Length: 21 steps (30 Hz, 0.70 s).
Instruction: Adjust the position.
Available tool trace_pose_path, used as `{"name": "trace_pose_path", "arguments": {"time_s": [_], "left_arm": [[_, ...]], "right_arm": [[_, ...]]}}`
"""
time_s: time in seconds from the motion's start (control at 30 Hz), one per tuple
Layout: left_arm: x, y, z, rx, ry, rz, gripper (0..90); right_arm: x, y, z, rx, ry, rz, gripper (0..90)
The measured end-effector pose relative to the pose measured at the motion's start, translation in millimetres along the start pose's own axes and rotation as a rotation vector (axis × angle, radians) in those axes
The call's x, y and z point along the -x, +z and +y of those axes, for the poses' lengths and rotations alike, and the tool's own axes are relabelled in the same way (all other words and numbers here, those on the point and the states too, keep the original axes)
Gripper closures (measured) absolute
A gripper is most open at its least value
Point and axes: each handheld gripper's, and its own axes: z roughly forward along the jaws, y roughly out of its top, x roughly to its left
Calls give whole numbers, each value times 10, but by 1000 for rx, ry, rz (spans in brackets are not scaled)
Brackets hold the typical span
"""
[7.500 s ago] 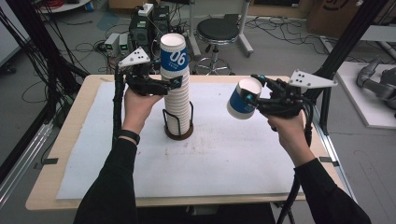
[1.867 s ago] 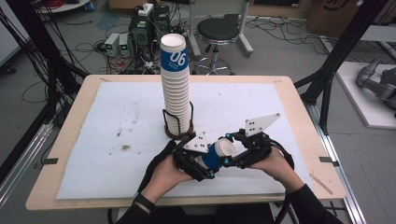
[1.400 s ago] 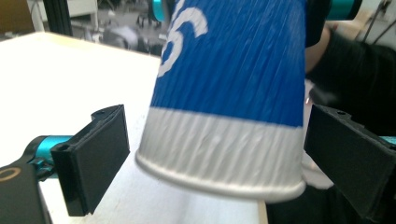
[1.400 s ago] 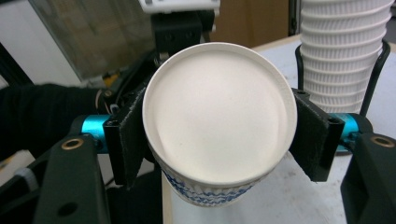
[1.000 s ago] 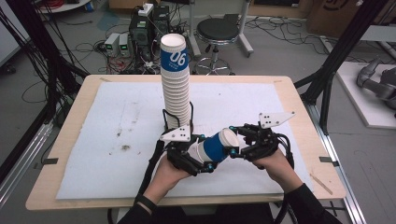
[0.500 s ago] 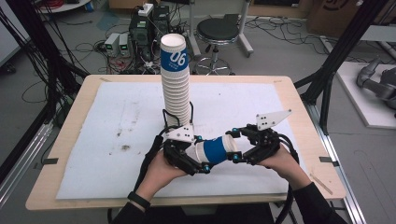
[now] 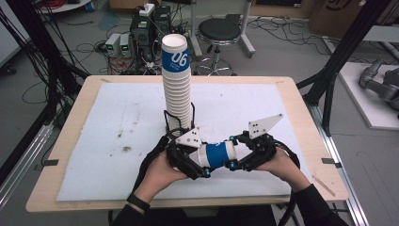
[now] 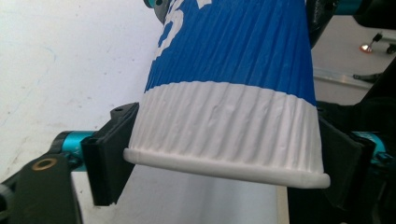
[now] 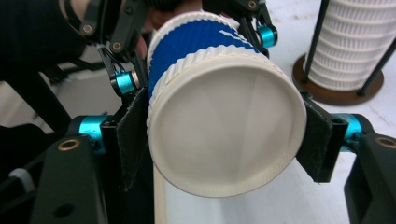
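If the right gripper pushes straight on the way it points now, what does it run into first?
The right gripper points across at the left gripper, with the blue-and-white cup clamped between them. Beyond the cup it already holds, it would likely meet the left gripper first.

Cup (image 7: 216, 154) carried down, now clamped by both grippers.

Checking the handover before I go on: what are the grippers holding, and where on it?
Both hold one ribbed blue-and-white paper cup lying sideways: left gripper clamps the white band by its rim, right gripper clamps its base end.
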Motion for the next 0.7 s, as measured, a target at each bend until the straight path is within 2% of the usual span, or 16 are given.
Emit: {"name": "trace_pose_path", "arguments": {"time_s": [0.07,0.1,0.17,0.2,0.23,0.27,0.3,0.33,0.37,0.43,0.47,0.57,0.63,0.7], "left_arm": [[-16,-14,-18,66,-29,-16,134],[-16,-14,-18,66,-29,-16,113],[-42,-45,-46,140,-58,-27,93],[-56,-73,-78,210,-83,-35,65],[-67,-85,-96,244,-101,-53,66],[-67,-85,-96,244,-101,-53,65],[-90,-100,-125,320,-129,-78,65],[-100,-106,-134,347,-141,-95,65],[-100,-106,-134,347,-141,-95,65],[-105,-100,-135,383,-148,-136,65],[-101,-93,-132,384,-151,-139,65],[-104,-103,-136,374,-150,-123,110],[-116,-134,-148,391,-154,-125,165],[-117,-147,-147,394,-150,-125,169]], "right_arm": [[19,-33,-7,31,3,19,294],[25,-48,-12,50,6,22,296],[33,-66,-17,65,7,24,298],[46,-99,-22,97,14,27,299],[57,-125,-28,131,16,38,299],[65,-144,-33,161,17,48,299],[70,-162,-39,182,27,60,299],[72,-173,-41,194,33,68,299],[71,-176,-44,200,32,69,299],[69,-160,-53,212,28,66,299],[68,-146,-58,212,33,73,299],[68,-105,-70,217,33,81,298],[71,-100,-76,226,35,88,301],[72,-96,-77,224,38,95,302]]}}
